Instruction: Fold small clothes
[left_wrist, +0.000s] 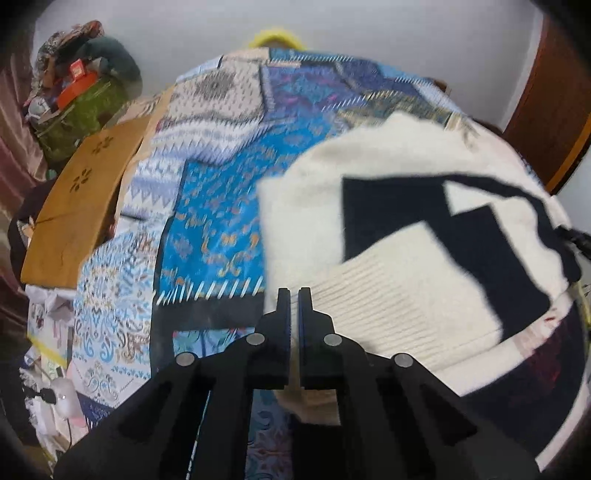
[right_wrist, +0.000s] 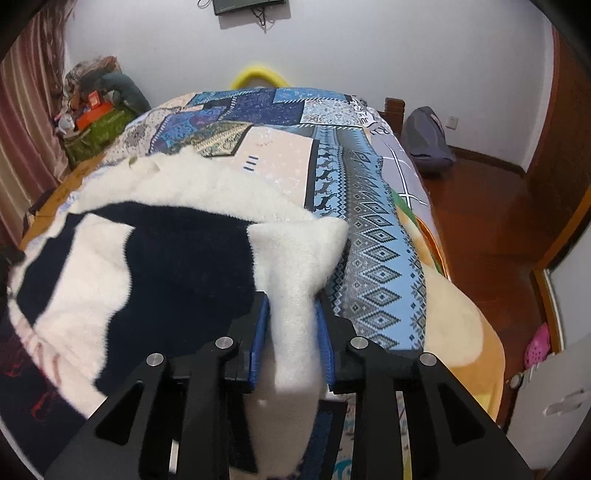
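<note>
A fluffy cream sweater with dark navy patches (left_wrist: 406, 221) lies on the patchwork bedspread (left_wrist: 221, 206). My left gripper (left_wrist: 294, 295) is shut on the sweater's ribbed hem at its near left corner. In the right wrist view the same sweater (right_wrist: 166, 240) spreads to the left. My right gripper (right_wrist: 291, 306) is closed on a bunched cream fold of the sweater, which fills the gap between the blue pads (right_wrist: 260, 332) and lifts up from the bed.
The bedspread (right_wrist: 369, 229) covers the bed. A brown cardboard sheet (left_wrist: 81, 206) lies at the bed's left edge. Cluttered bags (left_wrist: 81, 92) stand at the far left. Wooden floor (right_wrist: 491, 221) and a grey bag (right_wrist: 428, 140) lie to the right.
</note>
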